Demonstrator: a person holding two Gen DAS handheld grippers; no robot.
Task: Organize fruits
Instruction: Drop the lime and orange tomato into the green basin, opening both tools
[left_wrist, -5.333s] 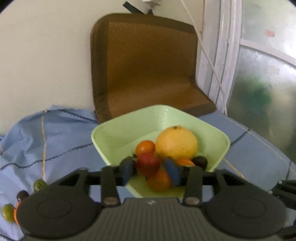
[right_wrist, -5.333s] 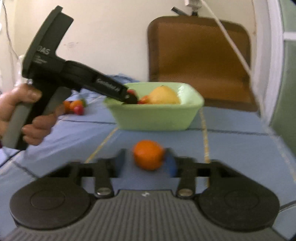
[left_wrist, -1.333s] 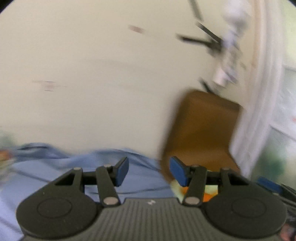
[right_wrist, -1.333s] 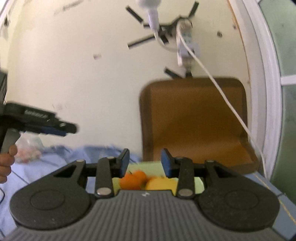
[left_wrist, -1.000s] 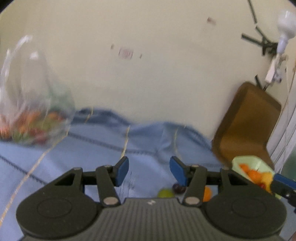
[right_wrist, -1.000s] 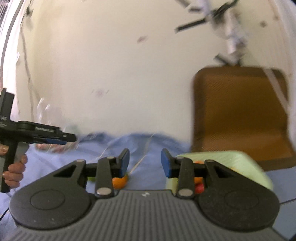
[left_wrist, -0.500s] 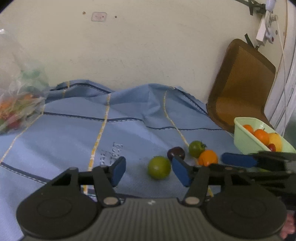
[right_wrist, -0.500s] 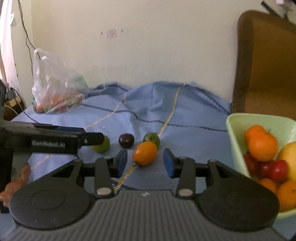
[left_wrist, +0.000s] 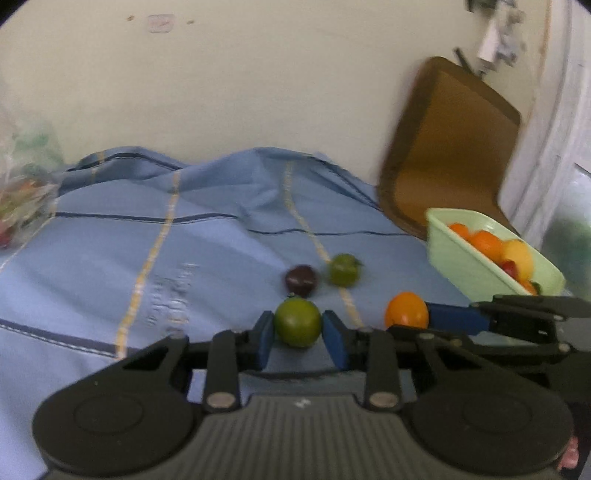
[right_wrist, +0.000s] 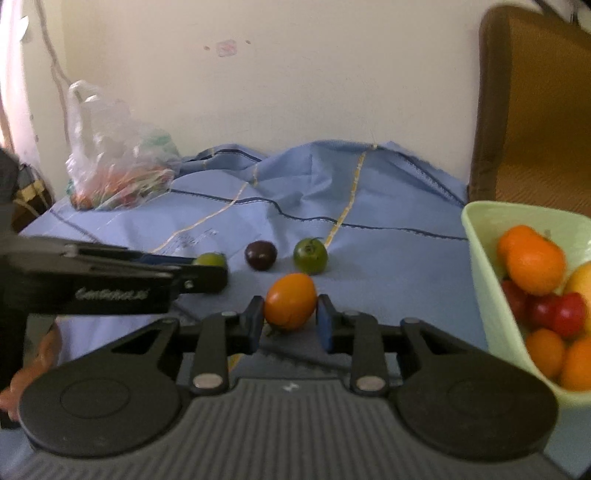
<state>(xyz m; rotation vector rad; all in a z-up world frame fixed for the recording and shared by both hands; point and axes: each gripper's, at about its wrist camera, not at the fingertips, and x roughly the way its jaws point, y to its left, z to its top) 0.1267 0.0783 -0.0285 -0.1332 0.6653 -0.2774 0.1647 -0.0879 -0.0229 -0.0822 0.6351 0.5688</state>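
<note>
L gripper (left_wrist: 298, 334) sits low over the blue cloth (left_wrist: 110, 258), its blue pads on either side of a green fruit (left_wrist: 297, 327). Pads look right at the fruit's flanks, but contact can't be told for sure; fruit rests on the cloth, so grip vs. just bracketing = can't tell. R gripper (right_wrist: 290, 318) does the same w/ an orange fruit (right_wrist: 290, 301): left pad seems to touch, right pad very close, firm hold not clear. From the left view the R gripper comes in from the right side, one blue pad (left_wrist: 452, 317) against that orange fruit.

Just beyond these two lie a dark plum (right_wrist: 260, 255) and a second green fruit w/ stem (right_wrist: 310, 255), side by side, near but not touching. All 4 loose fruits sit close together mid-cloth, near a yellow stripe.

Bowl (right_wrist: 480, 266), pale green, stands to the right of the cluster, well apart from the plum. Inside: oranges, red fruits, a yellow one at the far side. Behind it a brown seat pad (right_wrist: 535, 103) leans on the wall.

Far left on the cloth, by the wall: clear bag (right_wrist: 114, 155) w/ mixed red, orange and green items, well apart from everything else.
</note>
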